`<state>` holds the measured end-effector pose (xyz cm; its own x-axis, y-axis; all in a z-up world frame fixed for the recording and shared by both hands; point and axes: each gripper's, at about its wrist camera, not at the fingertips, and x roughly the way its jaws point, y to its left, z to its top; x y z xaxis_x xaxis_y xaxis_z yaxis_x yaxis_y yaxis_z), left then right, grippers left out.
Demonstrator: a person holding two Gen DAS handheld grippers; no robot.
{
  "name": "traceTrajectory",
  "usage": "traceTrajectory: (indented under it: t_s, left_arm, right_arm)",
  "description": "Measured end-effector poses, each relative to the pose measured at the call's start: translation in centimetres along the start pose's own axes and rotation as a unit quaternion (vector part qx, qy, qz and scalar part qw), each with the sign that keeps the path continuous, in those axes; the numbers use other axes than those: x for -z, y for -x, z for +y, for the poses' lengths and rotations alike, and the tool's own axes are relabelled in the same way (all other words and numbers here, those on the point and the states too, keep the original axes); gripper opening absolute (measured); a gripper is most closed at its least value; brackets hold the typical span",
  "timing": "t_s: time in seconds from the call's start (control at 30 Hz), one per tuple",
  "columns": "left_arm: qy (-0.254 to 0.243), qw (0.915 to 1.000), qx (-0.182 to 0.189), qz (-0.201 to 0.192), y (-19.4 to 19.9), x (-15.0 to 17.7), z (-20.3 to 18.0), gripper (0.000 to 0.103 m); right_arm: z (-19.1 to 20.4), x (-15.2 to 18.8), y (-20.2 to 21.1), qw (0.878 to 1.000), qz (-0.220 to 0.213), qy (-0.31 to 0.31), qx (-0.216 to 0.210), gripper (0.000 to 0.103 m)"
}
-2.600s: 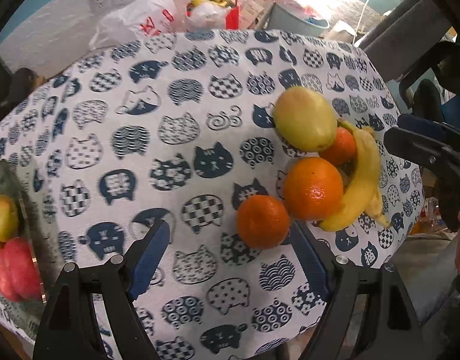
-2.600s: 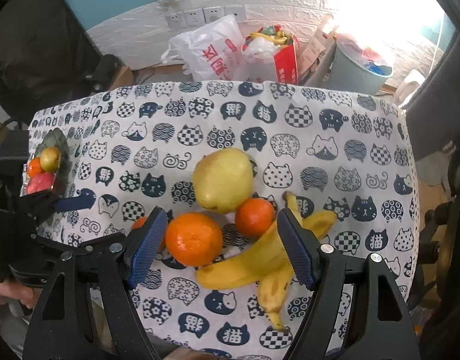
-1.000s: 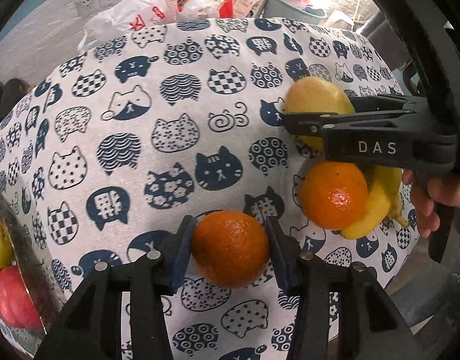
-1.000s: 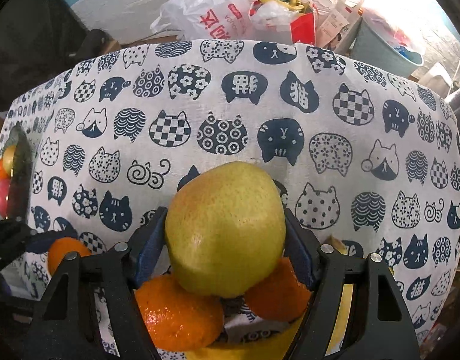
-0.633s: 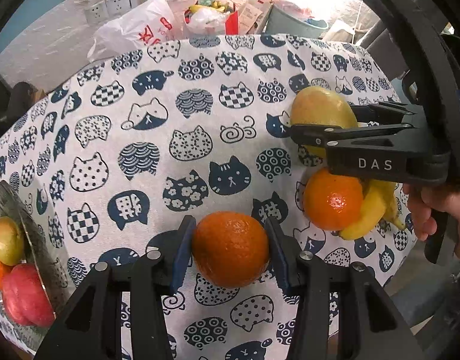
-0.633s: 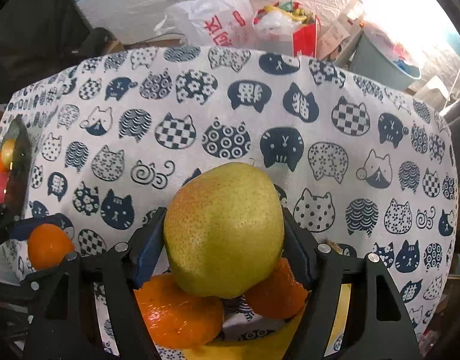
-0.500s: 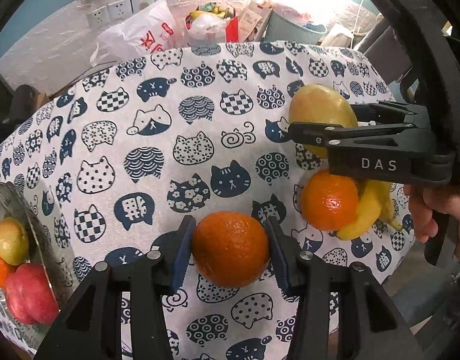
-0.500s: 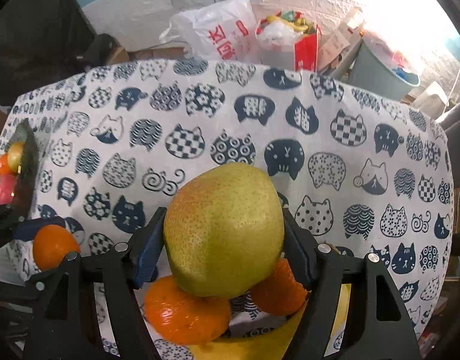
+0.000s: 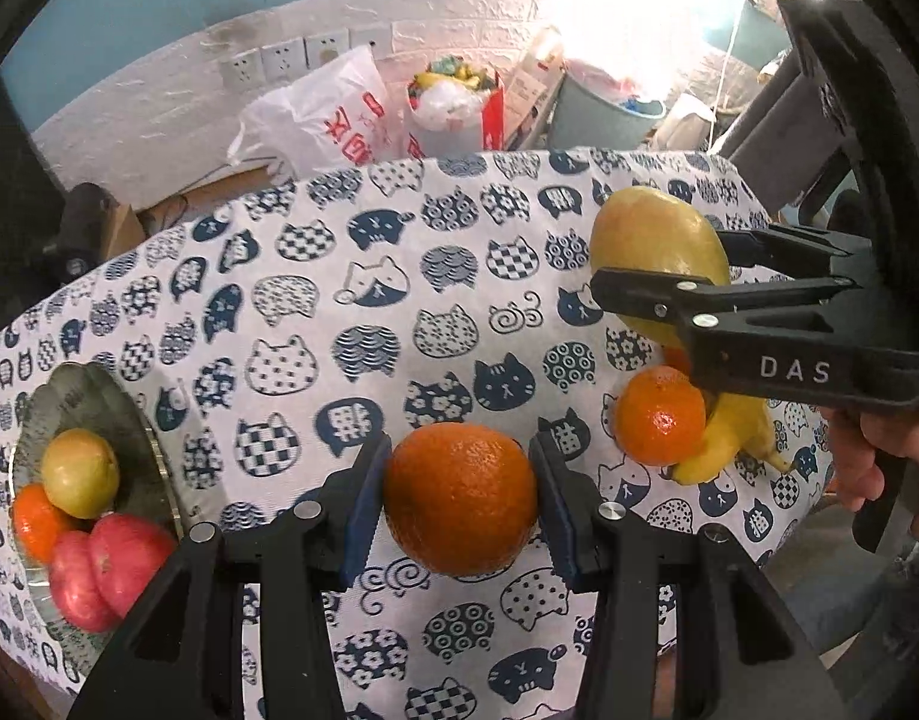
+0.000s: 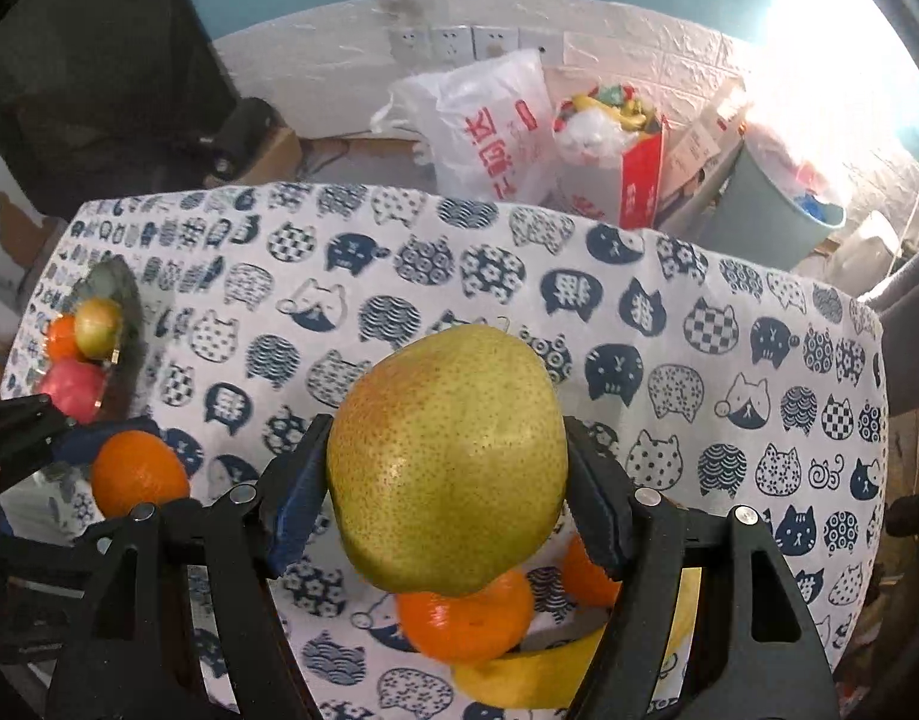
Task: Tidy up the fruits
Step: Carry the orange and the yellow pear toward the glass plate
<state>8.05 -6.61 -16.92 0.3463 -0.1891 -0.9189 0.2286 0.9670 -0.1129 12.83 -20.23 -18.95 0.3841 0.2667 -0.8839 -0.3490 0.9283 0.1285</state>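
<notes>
My left gripper [image 9: 459, 501] is shut on an orange [image 9: 459, 498] and holds it above the cat-print tablecloth [image 9: 315, 324]; that orange also shows in the right wrist view [image 10: 138, 471]. My right gripper [image 10: 447, 474] is shut on a large yellow-green pear [image 10: 450, 456], lifted off the cloth; the pear shows in the left wrist view [image 9: 651, 240]. Below it lie an orange [image 9: 660, 417], a second orange [image 10: 585, 570] and bananas [image 9: 729, 432]. A metal plate [image 9: 123, 396] at the left edge holds a green apple [image 9: 80, 473], a small orange [image 9: 32, 521] and red apples [image 9: 108, 564].
Beyond the table's far edge stand a white plastic bag [image 10: 489, 132], a red bag of rubbish [image 10: 615, 138] and a grey bin [image 10: 771, 204] against a white brick wall with sockets. A dark cabinet [image 10: 99, 72] stands at the back left.
Both grippers closed on their fruit, the left on the orange and the right on the pear, and have since lifted them higher off the cloth. The plate has come more into view.
</notes>
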Motion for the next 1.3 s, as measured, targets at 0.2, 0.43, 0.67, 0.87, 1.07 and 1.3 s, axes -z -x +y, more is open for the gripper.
traceTrajectory:
  t_s: [0.2, 0.43, 0.67, 0.87, 1.07, 1.3]
  left_arm:
    - [0.008, 0.9997, -0.01, -0.019, 1.7, 0.2, 1.2, 0.048]
    - [0.031, 0.9988, -0.016, -0.034, 3.4, 0.8, 3.2, 0.048]
    - [0.055, 0.9972, -0.027, -0.044, 4.6, 2.1, 5.9, 0.048]
    - [0.083, 0.9948, -0.035, -0.05, 5.5, 3.8, 8.8, 0.048]
    - [0.117, 0.9909, -0.044, -0.049, 6.1, 6.1, 12.1, 0.048]
    - [0.141, 0.9874, -0.052, -0.049, 6.5, 8.1, 14.7, 0.048]
  right_arm:
    - [1.7, -0.6, 1.4, 1.0, -0.016, 0.013, -0.012, 0.072]
    - [4.0, -1.0, 2.4, 0.999, -0.026, 0.031, -0.023, 0.072]
    - [6.6, -1.7, 2.1, 0.998, -0.024, 0.048, -0.034, 0.072]
    - [9.6, -2.4, 1.4, 0.996, -0.023, 0.067, -0.048, 0.072]
    - [13.0, -3.5, 0.7, 0.994, -0.019, 0.084, -0.066, 0.072]
    - [16.8, -4.5, -0.6, 0.991, -0.012, 0.103, -0.085, 0.072]
